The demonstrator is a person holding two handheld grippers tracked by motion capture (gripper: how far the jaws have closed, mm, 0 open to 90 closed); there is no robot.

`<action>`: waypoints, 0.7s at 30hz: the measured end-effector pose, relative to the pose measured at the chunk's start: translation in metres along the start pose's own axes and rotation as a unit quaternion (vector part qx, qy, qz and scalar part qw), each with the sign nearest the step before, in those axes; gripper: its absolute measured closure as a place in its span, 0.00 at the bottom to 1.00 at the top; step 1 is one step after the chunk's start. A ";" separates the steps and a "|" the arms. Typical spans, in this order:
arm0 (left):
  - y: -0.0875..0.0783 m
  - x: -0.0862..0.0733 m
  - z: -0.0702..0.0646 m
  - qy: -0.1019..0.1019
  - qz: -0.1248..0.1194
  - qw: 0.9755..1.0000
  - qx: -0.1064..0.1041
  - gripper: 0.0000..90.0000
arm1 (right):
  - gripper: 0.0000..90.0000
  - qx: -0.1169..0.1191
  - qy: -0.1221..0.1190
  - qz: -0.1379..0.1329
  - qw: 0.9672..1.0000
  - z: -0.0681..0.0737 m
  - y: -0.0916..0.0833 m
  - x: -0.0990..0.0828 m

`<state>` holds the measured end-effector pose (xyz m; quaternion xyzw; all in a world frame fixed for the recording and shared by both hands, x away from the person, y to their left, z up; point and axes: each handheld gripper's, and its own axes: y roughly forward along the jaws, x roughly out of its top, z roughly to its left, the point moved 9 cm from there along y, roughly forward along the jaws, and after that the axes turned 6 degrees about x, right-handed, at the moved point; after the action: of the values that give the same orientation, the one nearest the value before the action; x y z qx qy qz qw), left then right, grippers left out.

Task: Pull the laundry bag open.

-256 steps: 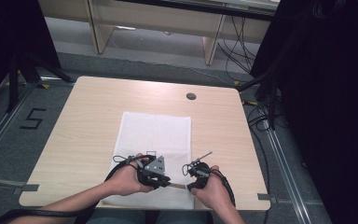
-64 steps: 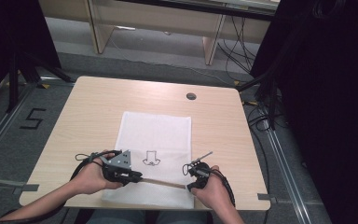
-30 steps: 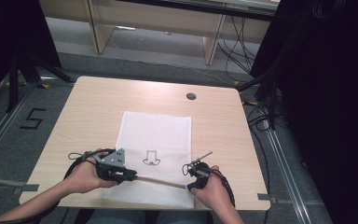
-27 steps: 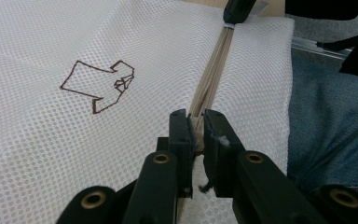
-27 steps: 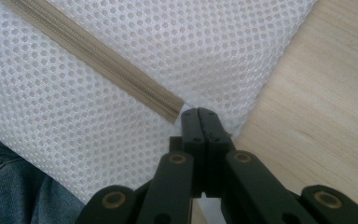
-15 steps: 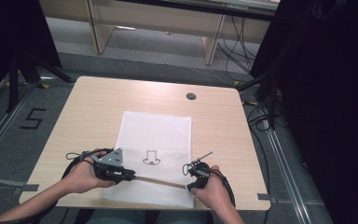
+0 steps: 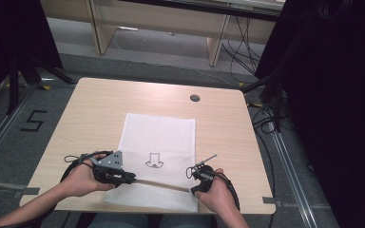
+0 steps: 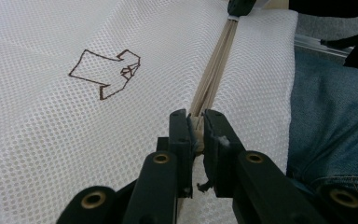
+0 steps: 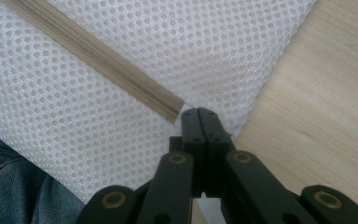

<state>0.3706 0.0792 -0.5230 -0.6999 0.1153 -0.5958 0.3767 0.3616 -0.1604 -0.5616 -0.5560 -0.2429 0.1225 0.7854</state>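
both grippers are working the mesh bag [image 7: 158,156] zipper [image 8: 213,74]: left gripper [image 8: 196,128] clamping its slider, right gripper [image 9: 204,116] pinching the bag's end (jaws fully together), next likely needing a steady pull along the teeth.

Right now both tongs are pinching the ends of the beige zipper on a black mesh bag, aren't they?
Not black: the mesh bag is white, as the high view shows. The left tongs and right tongs do pinch the ends of its beige zipper.
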 end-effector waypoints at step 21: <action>-0.010 -0.007 0.005 0.000 0.006 1.000 0.008 0.91 | 1.00 0.001 0.005 0.002 1.000 0.000 0.000 0.000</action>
<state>0.3701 0.0921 -0.5223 -0.6960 0.1145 -0.5946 0.3860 0.3614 -0.1600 -0.5620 -0.5566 -0.2375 0.1217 0.7868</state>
